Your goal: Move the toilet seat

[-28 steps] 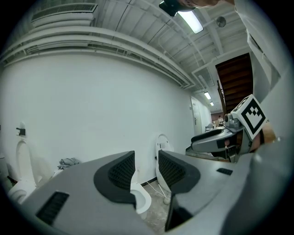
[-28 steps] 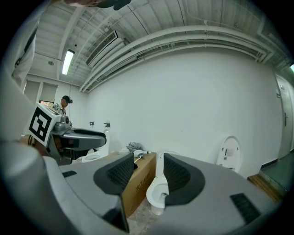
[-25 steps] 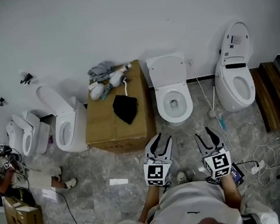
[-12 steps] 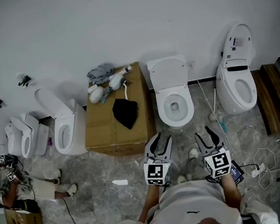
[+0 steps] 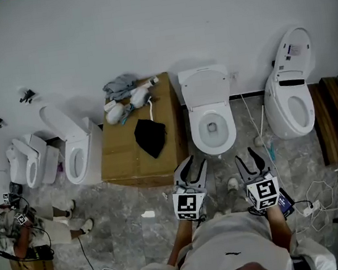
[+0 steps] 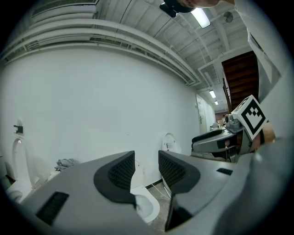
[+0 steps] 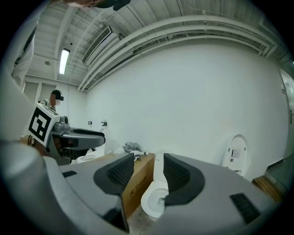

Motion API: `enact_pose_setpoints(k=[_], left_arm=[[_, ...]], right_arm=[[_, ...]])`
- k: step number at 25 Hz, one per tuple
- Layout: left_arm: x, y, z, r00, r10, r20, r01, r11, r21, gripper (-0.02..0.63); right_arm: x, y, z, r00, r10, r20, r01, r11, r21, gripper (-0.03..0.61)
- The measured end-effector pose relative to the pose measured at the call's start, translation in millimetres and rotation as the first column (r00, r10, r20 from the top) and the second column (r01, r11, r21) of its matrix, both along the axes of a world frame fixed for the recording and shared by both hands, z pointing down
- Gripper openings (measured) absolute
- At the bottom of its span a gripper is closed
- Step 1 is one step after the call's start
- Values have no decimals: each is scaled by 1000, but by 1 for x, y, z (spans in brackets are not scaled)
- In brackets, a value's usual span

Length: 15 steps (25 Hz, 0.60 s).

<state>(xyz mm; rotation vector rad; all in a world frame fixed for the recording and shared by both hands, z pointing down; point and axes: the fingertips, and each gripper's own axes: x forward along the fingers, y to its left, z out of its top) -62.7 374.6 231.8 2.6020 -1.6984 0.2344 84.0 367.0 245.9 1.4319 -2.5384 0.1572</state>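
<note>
A white toilet (image 5: 212, 132) stands against the wall, its seat and lid (image 5: 205, 87) raised upright. Both my grippers hover side by side over the floor just in front of its bowl. The left gripper (image 5: 197, 163) points at the bowl's left front, the right gripper (image 5: 246, 159) at its right front. Neither touches the toilet. In the left gripper view the jaws (image 6: 146, 165) stand a narrow gap apart with the bowl (image 6: 147, 207) seen through it. In the right gripper view the jaws (image 7: 149, 167) are a little apart and empty, with the bowl (image 7: 154, 200) ahead.
A cardboard box (image 5: 118, 154) bearing a black cloth (image 5: 150, 137) and rags stands left of the toilet. Another toilet (image 5: 291, 101) is at right, two more (image 5: 79, 155) at left. Cables (image 5: 327, 193) trail on the floor at right; a person (image 5: 16, 224) crouches at far left.
Both grippers have moved forward together toward the middle toilet, which now lies closer in front of them. Their jaws look unchanged.
</note>
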Motion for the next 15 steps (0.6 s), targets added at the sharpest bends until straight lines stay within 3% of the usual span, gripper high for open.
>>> enact_pose_setpoints(k=[15], left_arm=[[23, -112, 4, 995, -100, 11, 100, 995, -24, 178]], right_arm=[[17, -122, 12, 994, -104, 23, 105, 993, -44, 216]])
